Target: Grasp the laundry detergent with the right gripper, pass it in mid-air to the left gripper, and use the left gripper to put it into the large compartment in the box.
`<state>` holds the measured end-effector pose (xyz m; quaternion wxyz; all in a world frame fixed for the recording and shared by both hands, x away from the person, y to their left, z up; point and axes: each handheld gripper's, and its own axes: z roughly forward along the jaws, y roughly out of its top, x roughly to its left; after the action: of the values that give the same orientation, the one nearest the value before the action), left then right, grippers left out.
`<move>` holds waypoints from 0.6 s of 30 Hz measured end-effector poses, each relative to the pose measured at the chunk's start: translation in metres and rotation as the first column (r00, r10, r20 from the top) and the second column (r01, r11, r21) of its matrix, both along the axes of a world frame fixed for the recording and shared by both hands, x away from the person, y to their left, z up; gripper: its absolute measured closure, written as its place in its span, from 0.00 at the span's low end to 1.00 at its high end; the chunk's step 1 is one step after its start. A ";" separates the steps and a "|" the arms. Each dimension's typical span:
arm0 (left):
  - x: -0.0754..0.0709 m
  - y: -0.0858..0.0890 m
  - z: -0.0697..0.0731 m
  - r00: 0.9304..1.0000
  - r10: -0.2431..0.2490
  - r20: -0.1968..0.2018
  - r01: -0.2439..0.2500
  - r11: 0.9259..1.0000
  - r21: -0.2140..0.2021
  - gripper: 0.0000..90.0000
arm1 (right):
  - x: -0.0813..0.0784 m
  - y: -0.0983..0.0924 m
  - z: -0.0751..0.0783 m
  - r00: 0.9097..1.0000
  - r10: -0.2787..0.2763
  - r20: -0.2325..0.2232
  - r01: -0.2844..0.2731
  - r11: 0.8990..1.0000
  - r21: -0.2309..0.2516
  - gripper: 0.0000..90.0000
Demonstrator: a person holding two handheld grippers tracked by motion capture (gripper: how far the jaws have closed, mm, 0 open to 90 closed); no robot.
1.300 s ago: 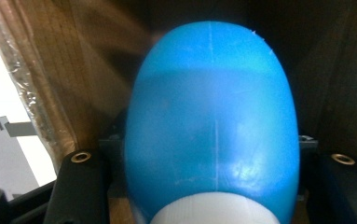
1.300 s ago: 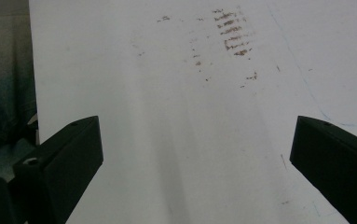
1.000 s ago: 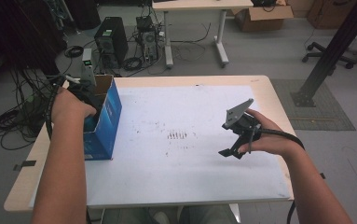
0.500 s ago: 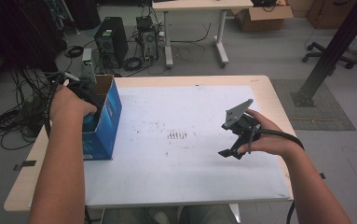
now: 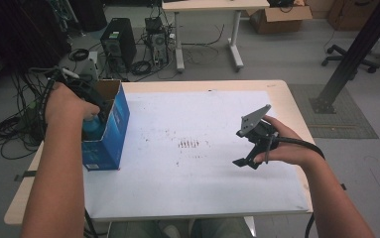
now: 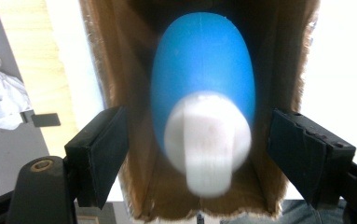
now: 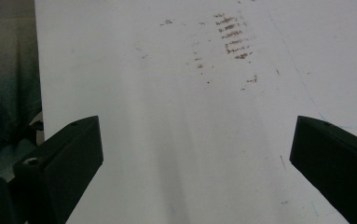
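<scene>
A blue bottle (image 6: 203, 79) with a white cap (image 6: 207, 140) lies inside an open blue cardboard box (image 5: 113, 134) at the table's left edge. In the high view a bit of the bottle (image 5: 93, 127) shows in the box mouth. My left gripper (image 6: 204, 158) hovers over that mouth, open, with a jaw on either side of the cap and neither touching it. In the high view the hand covers most of the left gripper (image 5: 94, 105). My right gripper (image 5: 240, 148) hangs open above the white sheet (image 5: 187, 188) at the right, nothing between its jaws (image 7: 195, 158).
Brown smudges (image 5: 189, 144) mark the sheet's middle. The wooden table (image 5: 294, 106) ends just past the sheet on all sides. On the floor behind stand computer towers (image 5: 119, 44) with tangled cables, another desk (image 5: 207, 10) and a chair base (image 5: 348, 54).
My left hand has drifted slightly left and back over the box. The right gripper has stayed still.
</scene>
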<state>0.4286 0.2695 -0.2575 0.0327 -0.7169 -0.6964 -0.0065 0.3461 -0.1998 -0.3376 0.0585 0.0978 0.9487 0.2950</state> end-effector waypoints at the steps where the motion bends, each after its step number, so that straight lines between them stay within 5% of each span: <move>1: -0.001 0.000 0.003 1.000 0.001 0.006 -0.001 1.000 -0.003 0.24 | 0.000 0.000 0.000 1.000 0.000 0.001 0.000 1.000 0.001 0.03; 11: -0.012 -0.001 0.027 0.999 -0.013 0.042 0.014 1.000 -0.018 0.18 | -0.003 -0.001 0.006 1.000 0.001 0.014 -0.001 1.000 0.010 0.03; 18: -0.022 -0.017 0.046 0.997 -0.056 0.049 0.057 0.998 -0.013 0.07 | -0.006 -0.004 0.012 1.000 -0.002 0.019 0.001 1.000 0.013 0.03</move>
<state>0.4068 0.2530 -0.2112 0.0104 -0.7362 -0.6764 -0.0197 0.3404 -0.2042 -0.3260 0.0673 0.0960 0.9461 0.3021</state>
